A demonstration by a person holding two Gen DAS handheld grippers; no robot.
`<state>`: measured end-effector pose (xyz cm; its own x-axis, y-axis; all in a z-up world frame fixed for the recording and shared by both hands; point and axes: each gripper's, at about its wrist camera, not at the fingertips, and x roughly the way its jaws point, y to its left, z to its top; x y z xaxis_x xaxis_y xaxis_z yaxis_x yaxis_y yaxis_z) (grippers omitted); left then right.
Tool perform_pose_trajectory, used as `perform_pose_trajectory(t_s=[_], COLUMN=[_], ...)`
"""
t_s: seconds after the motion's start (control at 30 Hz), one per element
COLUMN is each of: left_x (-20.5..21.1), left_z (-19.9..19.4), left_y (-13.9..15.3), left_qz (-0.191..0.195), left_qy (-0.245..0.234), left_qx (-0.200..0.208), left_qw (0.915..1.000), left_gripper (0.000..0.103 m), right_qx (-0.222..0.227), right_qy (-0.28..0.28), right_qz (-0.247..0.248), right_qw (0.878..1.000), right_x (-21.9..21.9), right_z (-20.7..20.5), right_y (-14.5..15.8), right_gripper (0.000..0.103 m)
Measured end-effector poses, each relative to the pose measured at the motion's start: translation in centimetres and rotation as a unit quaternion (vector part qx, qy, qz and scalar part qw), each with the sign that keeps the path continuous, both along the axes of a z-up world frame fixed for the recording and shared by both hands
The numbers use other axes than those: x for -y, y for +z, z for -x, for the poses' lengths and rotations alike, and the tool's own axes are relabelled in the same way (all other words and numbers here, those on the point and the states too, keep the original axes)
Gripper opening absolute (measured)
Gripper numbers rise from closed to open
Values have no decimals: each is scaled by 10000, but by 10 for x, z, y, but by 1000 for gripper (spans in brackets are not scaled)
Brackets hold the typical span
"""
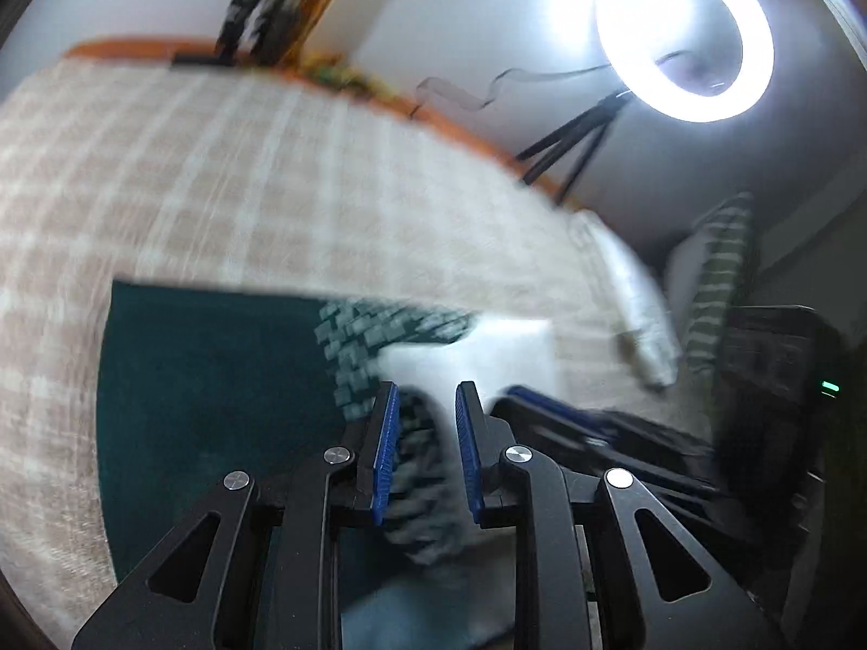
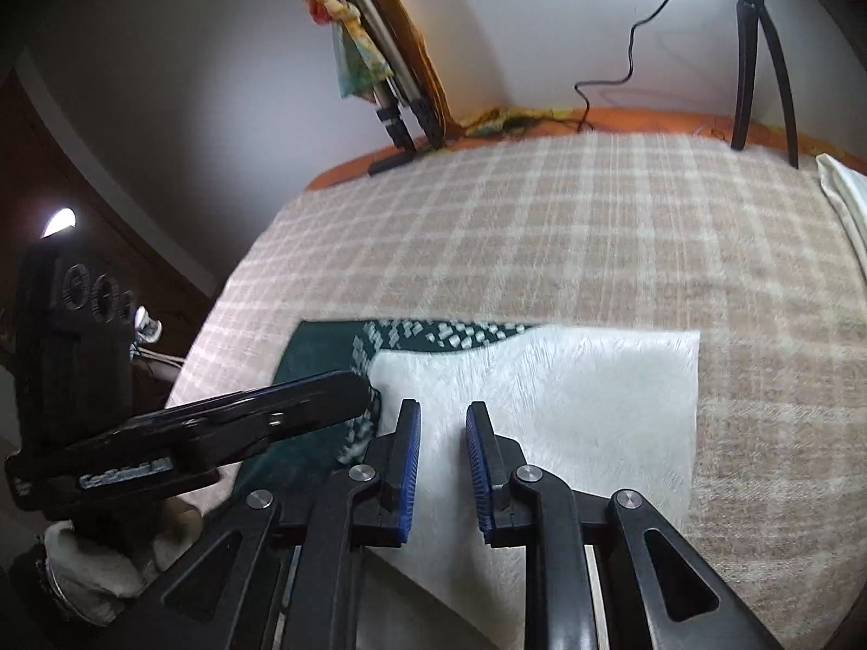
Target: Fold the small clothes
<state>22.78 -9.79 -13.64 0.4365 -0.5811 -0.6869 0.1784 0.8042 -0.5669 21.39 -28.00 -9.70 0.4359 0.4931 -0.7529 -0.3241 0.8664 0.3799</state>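
Both your left tongs [image 1: 428,406] and right tongs [image 2: 443,433] stand slightly apart, gripping nothing. Above the white cloth [image 2: 569,395], regrip its near edge squarely before folding.

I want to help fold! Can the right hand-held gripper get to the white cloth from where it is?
Probably yes. The right hand-held gripper is open just above the white cloth, with nothing between them. The left hand-held gripper sits off to the side, at the green cloth.

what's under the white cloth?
The white cloth overlaps a dark green garment with a pale pattern, on the checked blanket. How far the garment extends beneath is hidden.
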Motion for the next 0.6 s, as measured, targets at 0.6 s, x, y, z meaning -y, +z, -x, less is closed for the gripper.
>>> perform_pose_trajectory(t_s=[0.6], left_x=[-64], left_z=[56], left_y=[22], left_qz=[-185], left_qy=[127], left_qx=[572], left_qw=[9981], left_gripper=[58], right_qx=[5], right_qy=[-435], right_qz=[-347], right_qw=[9985], right_x=[83], right_z=[30], right_y=[6], right_gripper=[38])
